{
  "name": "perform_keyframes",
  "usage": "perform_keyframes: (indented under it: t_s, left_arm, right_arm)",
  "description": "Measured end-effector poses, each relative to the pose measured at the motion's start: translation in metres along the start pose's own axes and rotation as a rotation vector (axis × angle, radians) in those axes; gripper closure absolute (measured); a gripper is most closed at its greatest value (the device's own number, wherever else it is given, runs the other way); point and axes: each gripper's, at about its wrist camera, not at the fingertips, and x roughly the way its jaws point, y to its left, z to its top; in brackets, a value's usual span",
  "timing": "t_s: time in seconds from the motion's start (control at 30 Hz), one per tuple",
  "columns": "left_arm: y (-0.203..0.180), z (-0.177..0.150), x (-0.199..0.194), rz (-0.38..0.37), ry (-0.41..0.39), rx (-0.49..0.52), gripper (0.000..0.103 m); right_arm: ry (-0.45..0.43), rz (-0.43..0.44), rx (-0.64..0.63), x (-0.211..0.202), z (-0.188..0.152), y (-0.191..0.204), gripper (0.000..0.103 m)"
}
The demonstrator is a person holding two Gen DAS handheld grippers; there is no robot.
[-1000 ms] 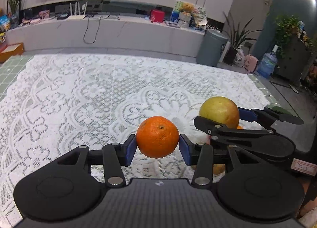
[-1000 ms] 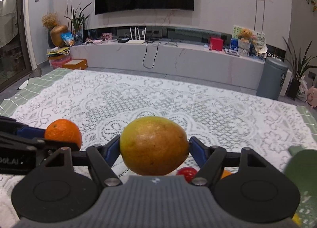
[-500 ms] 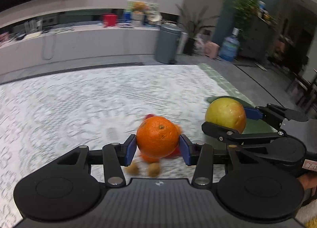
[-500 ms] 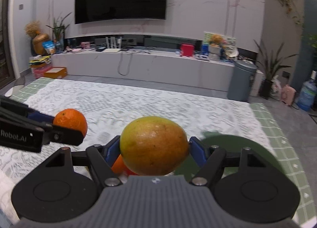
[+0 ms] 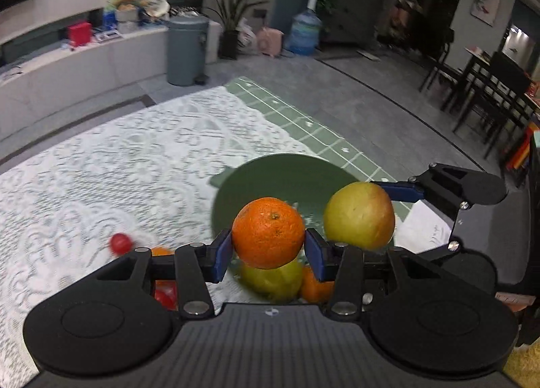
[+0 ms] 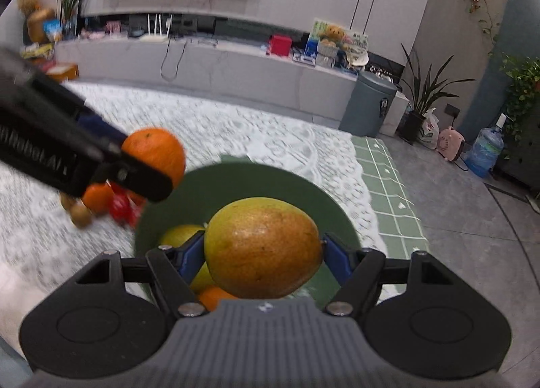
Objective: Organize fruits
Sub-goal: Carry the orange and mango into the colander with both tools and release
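Observation:
My left gripper [image 5: 269, 251] is shut on an orange [image 5: 268, 232], held in the air over the near rim of a dark green bowl [image 5: 270, 178]. My right gripper [image 6: 263, 263] is shut on a yellow-green mango [image 6: 263, 248] above the same bowl [image 6: 256, 182]. In the left wrist view the mango [image 5: 359, 215] hangs just right of the orange. Inside the bowl lie a yellow-green fruit [image 5: 271, 278] and an orange fruit [image 5: 314, 285]. The right wrist view shows the orange [image 6: 155, 151] and left gripper at the left.
A white lace cloth [image 5: 101, 168] covers the table over a green checked mat [image 5: 324, 138]. Loose small fruits lie left of the bowl: a red one [image 5: 120, 242], red and orange ones [image 6: 114, 202] and a brown one [image 6: 81, 214]. A white paper [image 5: 423, 231] lies at the right.
Both grippers have carried their fruit rightward across the lace cloth and now hang over the green bowl. The views have swung toward the table's right end. Both grips are unchanged.

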Motion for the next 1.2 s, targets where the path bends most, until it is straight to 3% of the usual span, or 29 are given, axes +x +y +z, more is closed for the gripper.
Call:
perform_keyframes:
  t_s: [0.47, 1.2]
  left_arm:
    - [-0.017, 0.023, 0.062, 0.023, 0.169, 0.097, 0.051]
    - [-0.009, 0.025, 0.109, 0.068, 0.293, 0.146, 0.051]
  right_arm:
    - [0.114, 0.030, -0.071, 0.040, -0.009, -0.021, 0.032]
    - [0.229, 0.072, -0.118, 0.081, -0.003, -0.013, 0.033]
